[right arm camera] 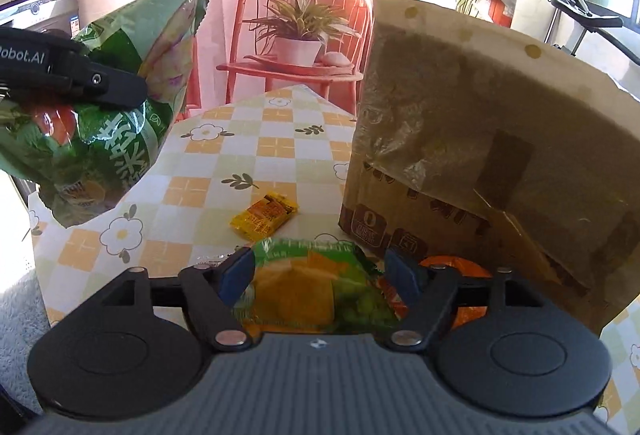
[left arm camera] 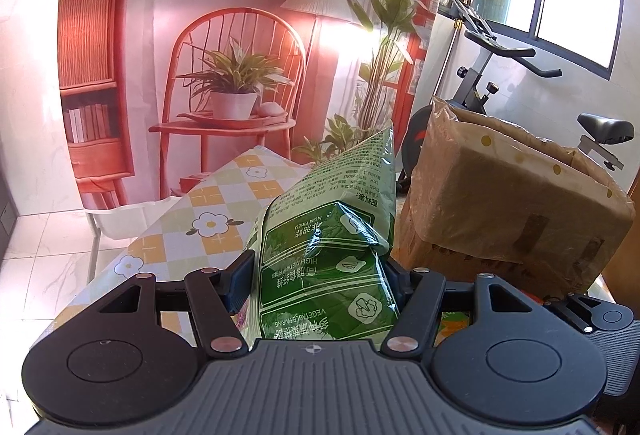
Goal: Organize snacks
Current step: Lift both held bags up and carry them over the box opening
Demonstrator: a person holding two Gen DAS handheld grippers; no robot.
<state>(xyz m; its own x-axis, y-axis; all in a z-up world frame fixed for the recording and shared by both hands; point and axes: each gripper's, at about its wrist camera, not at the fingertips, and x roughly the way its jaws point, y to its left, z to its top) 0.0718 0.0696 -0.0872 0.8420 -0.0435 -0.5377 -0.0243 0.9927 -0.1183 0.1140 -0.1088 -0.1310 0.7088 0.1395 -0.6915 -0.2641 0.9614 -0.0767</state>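
Each camera sits just behind its own gripper, looking forward and down along the fingers. The left view faces across the table (left arm camera: 208,211) toward the printed backdrop (left arm camera: 224,35), with the cardboard box (left arm camera: 512,203) to its right. The right view looks down closer at the table, box alongside. Both share table, box, backdrop and the green snack bag (left arm camera: 332,243).

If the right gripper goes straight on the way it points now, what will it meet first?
Probably the green-and-orange snack packet lying on the table, already between the open fingers of the right gripper. Depth is unclear; contact cannot be judged.
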